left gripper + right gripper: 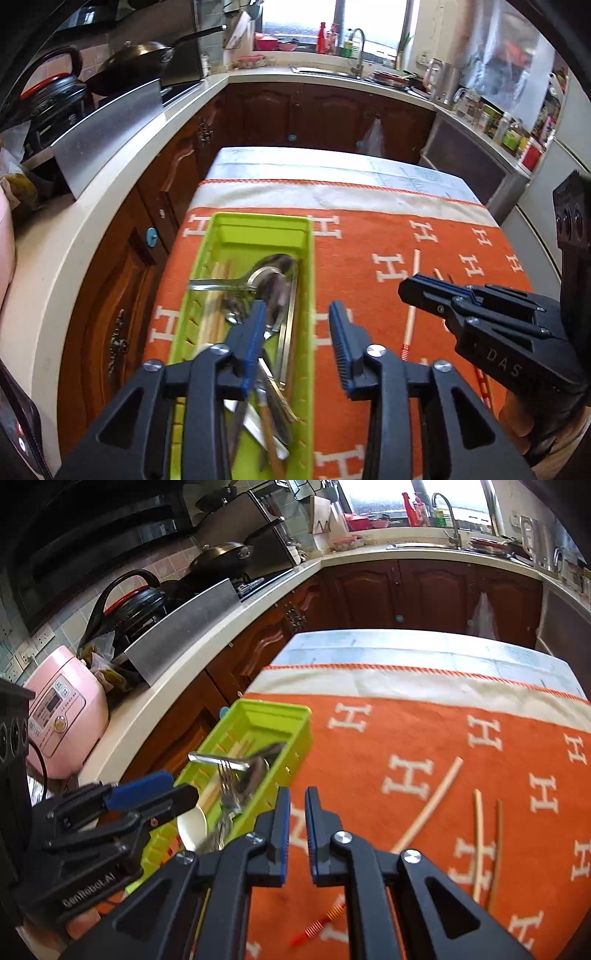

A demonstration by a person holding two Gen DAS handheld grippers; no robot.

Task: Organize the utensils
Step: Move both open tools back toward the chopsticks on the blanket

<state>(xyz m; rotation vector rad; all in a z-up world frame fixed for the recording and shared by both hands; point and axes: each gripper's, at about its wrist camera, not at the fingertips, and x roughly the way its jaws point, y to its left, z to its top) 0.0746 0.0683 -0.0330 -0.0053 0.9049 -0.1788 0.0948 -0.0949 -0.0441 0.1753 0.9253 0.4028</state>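
A lime-green utensil tray (306, 266) lies on the orange cloth, holding metal spoons (275, 269), forks and wooden chopsticks. A steel fork (221, 762) rests tilted across the pile. My left gripper (297, 317) hovers open over the tray's right wall with nothing between its fingers; in the right wrist view the left gripper (184, 787) shows side-on beside the tray (291, 746). My right gripper (297, 801) stands over bare cloth to the right of the tray, its jaws a narrow gap apart and empty. Loose chopsticks (428, 805) lie further right, and a red-striped one (321, 919) lies under the gripper.
A pale counter (122, 206) with brown cabinets runs along the left and back. On it stand a pink rice cooker (62, 716), a black kettle (129, 602) and a wok (136, 62). The sink tap (356, 48) is at the back. The table ends beyond the cloth.
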